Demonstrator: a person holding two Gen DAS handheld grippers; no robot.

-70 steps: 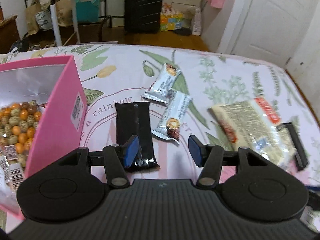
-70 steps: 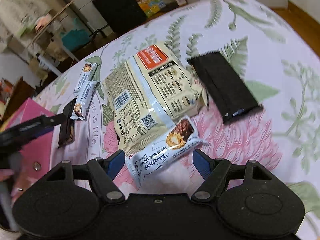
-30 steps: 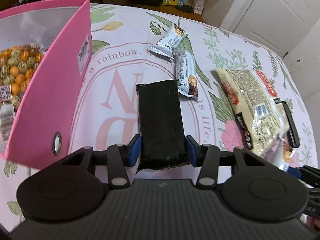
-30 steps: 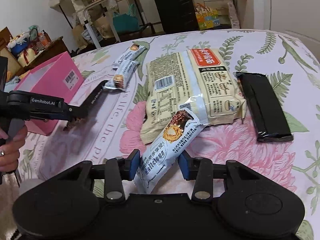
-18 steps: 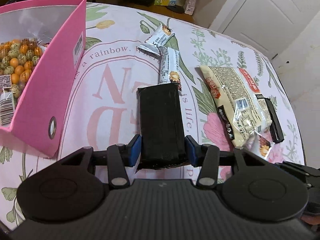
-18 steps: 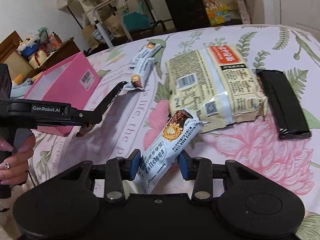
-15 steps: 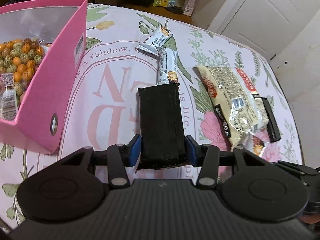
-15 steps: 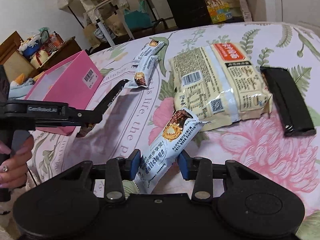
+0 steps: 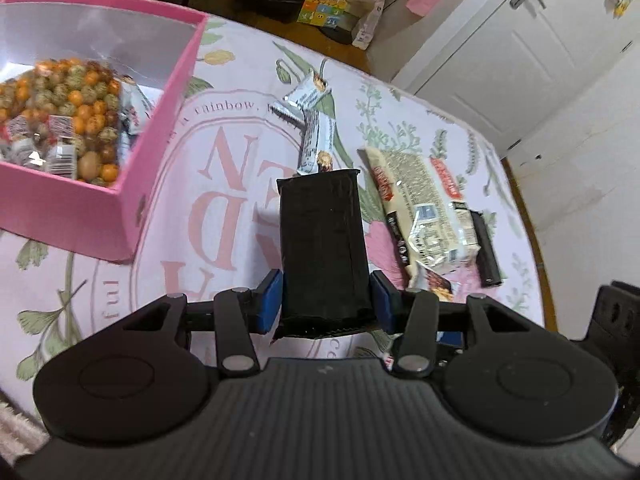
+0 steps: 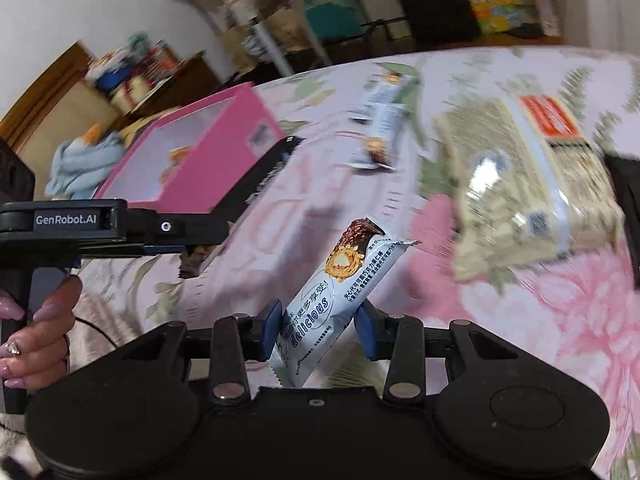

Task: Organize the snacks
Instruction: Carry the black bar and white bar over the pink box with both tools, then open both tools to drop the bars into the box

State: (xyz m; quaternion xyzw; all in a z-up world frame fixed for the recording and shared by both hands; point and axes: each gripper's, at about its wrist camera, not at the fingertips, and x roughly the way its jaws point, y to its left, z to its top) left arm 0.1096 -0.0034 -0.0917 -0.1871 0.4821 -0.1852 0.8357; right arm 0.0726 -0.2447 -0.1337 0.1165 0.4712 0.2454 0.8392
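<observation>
My left gripper (image 9: 325,307) is shut on a black snack pack (image 9: 322,240) and holds it above the floral cloth, right of the pink box (image 9: 72,212). The box holds a bag of orange and green balls (image 9: 68,120). My right gripper (image 10: 320,330) is shut on a white "delicious" chocolate bar (image 10: 340,292), lifted off the cloth. In the right wrist view the left gripper (image 10: 256,184) and its black pack reach toward the pink box (image 10: 208,148).
Two white snack bars (image 9: 314,128) lie mid-table. A large beige noodle bag (image 9: 424,204) lies to the right on a second black pack (image 9: 486,248). The table's right edge is near the white door (image 9: 520,48).
Both grippers closed on their snacks and lifted them. The left one has since swung left toward the pink box, and the right one follows leftward, blurring its view.
</observation>
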